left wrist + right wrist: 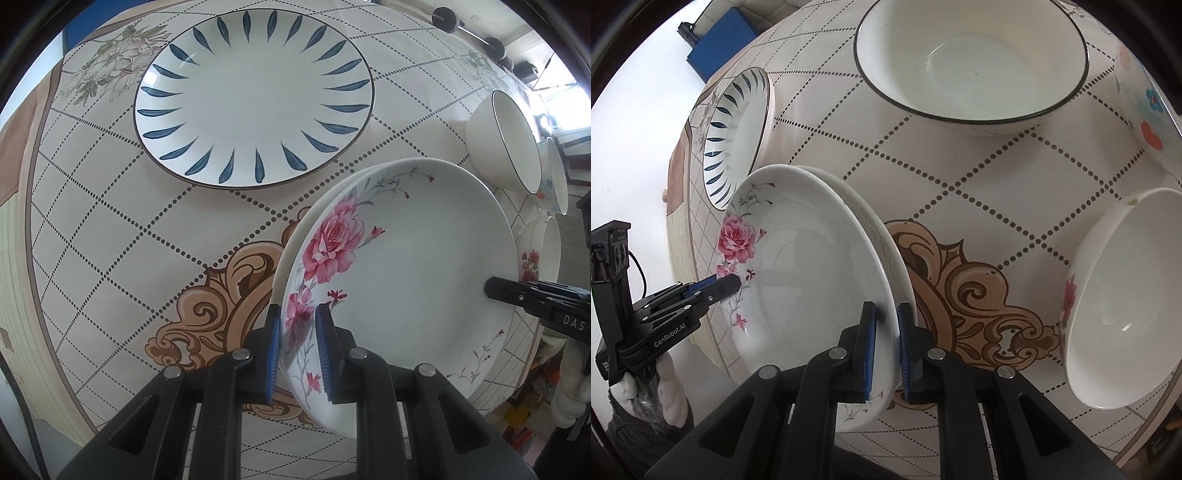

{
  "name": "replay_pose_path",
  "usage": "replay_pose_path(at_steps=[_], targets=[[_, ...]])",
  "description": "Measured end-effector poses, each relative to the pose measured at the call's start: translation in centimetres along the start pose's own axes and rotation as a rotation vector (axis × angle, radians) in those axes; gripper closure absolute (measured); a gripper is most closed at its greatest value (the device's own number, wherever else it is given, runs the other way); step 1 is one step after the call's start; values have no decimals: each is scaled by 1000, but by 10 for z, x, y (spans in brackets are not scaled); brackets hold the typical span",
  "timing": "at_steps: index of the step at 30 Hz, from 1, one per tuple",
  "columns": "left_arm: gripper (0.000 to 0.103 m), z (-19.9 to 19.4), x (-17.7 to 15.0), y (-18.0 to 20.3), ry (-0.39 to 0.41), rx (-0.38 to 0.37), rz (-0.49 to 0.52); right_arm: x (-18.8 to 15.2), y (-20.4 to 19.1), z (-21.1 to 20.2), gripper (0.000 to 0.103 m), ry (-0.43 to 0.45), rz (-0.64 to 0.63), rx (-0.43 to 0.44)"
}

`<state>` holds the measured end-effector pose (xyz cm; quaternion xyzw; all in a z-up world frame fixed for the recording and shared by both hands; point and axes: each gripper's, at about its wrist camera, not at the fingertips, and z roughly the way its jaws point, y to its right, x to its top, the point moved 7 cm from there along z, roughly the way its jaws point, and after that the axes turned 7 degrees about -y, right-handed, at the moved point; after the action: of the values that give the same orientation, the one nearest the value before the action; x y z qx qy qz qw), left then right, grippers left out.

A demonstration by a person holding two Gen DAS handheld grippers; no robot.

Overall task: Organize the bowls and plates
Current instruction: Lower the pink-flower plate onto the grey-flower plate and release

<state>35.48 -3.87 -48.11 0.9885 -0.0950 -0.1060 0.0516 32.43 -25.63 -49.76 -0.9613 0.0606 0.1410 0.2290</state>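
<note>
Two grippers hold one rose plate (pixel 413 266) between them. The left gripper (pixel 297 354) is clamped on one edge of the plate, with its blue pads (pixel 272 354) pressed on each side of the rim. The right gripper (pixel 886 350) is clamped on the edge across from it in the same way. From the left camera, the tip of the right gripper shows at the far side of the plate. From the right camera, the left gripper shows at the far rim near the pink rose, held by a hand in a white glove (pixel 670 391).

A second plate (pixel 886 236) sits just under the rose plate, and its rim peeks out along one side. I cannot tell if the two plates touch. Below them is the worktop (pixel 122 229), covered in a cloth with dotted squares and a brown swirl.

A big plate with blue leaf marks (pixel 255 99) lies flat on the worktop, a little way off from the held plate. On the other side stand three bowls: a white bowl with a dark rim (pixel 971 62), a bowl with a red flower (pixel 1123 295), and a bowl with bright spots (pixel 1145 107) at the edge of the view.
</note>
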Motion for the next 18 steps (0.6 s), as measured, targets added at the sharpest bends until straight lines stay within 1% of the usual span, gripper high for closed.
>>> replay_pose_path(at_steps=[2,7,9,12,13,16,18], targets=[[87,1,-1,1,1,10,2,3,-5,1,90,-4,-11,-10],[87,3,-2,7,-7,34,2,4,-6,6,90,-16,-3,1],[87,5,0,8,-13,41,-1,3,-4,8,91,-24,17,20],[86,6,2,5,-26,29,-25,3,1,9,93,-26,55,68],[86,5,2,6,-29,30,-28,2,2,9,93,-26,57,71],[85,4,2,4,-37,38,-24,2,0,10,93,-29,39,47],[85,4,1,4,-45,30,-30,0,-3,11,93,-42,16,11]])
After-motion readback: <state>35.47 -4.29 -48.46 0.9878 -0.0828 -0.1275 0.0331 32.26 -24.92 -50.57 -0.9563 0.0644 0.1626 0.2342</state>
